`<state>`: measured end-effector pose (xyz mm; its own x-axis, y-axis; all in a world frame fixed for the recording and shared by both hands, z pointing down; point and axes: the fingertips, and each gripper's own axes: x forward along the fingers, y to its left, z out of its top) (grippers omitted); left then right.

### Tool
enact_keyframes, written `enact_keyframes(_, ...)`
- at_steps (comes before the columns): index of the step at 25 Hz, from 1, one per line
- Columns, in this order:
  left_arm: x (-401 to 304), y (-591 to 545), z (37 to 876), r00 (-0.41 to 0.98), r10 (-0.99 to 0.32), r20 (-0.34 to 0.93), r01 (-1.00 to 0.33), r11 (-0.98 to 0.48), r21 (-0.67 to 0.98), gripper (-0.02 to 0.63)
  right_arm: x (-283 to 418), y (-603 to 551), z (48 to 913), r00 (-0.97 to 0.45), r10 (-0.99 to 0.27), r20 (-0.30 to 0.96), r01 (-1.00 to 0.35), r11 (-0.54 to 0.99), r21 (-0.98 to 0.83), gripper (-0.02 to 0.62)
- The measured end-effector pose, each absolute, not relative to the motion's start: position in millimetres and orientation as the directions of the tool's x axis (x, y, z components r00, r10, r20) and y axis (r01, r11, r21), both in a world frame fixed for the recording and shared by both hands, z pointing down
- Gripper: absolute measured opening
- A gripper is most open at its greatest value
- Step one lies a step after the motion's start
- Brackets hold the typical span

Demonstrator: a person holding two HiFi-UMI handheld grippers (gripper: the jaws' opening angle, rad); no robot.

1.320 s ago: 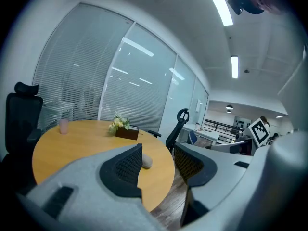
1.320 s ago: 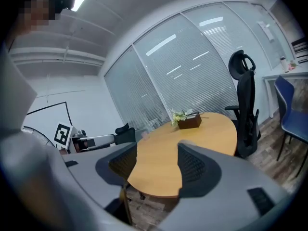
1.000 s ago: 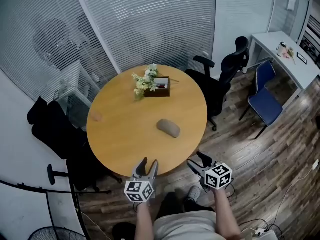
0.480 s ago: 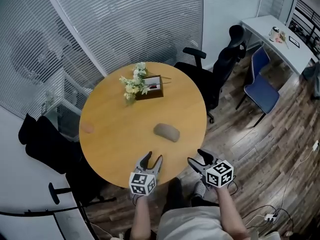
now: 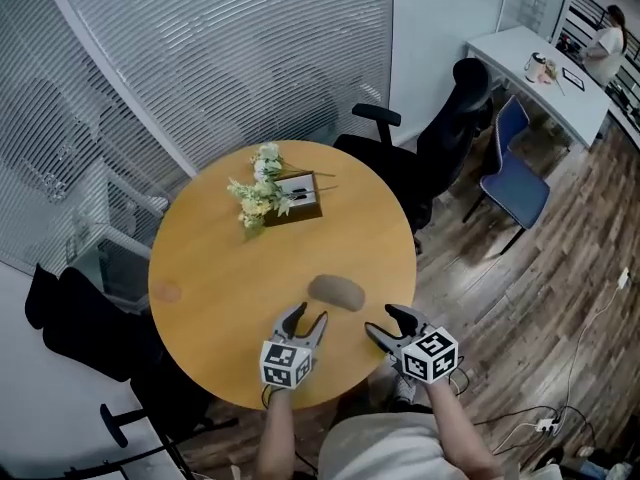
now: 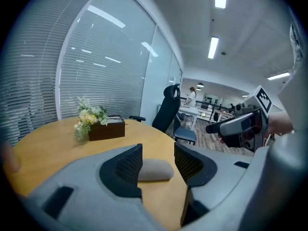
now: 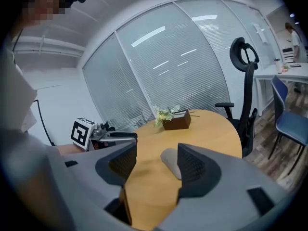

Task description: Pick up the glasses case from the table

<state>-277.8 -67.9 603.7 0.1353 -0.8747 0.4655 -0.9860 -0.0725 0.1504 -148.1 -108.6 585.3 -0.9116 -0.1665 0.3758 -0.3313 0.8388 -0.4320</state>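
Round wooden table [image 5: 215, 268] with grey glasses case [image 5: 337, 290]; left gripper [image 5: 308, 313] and right gripper [image 5: 380, 320] near case, jaws spread, not touching it.

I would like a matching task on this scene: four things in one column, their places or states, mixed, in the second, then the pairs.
1 glasses case
2 flowers
3 blue chair
4 left claw

A far part of the table
B open, gripping nothing
C on the wooden floor
D near part of the table

Pairs: 1-D, 2-A, 3-C, 4-B
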Motion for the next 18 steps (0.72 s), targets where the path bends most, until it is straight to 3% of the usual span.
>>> enact_keyframes(18,-304,-128,658,0.367,-0.734,0.571,-0.917,-0.389,0.089,0.207,-170,-131,591,-0.829,-0.350,0.437,-0.498,0.817,-0.291,0.249)
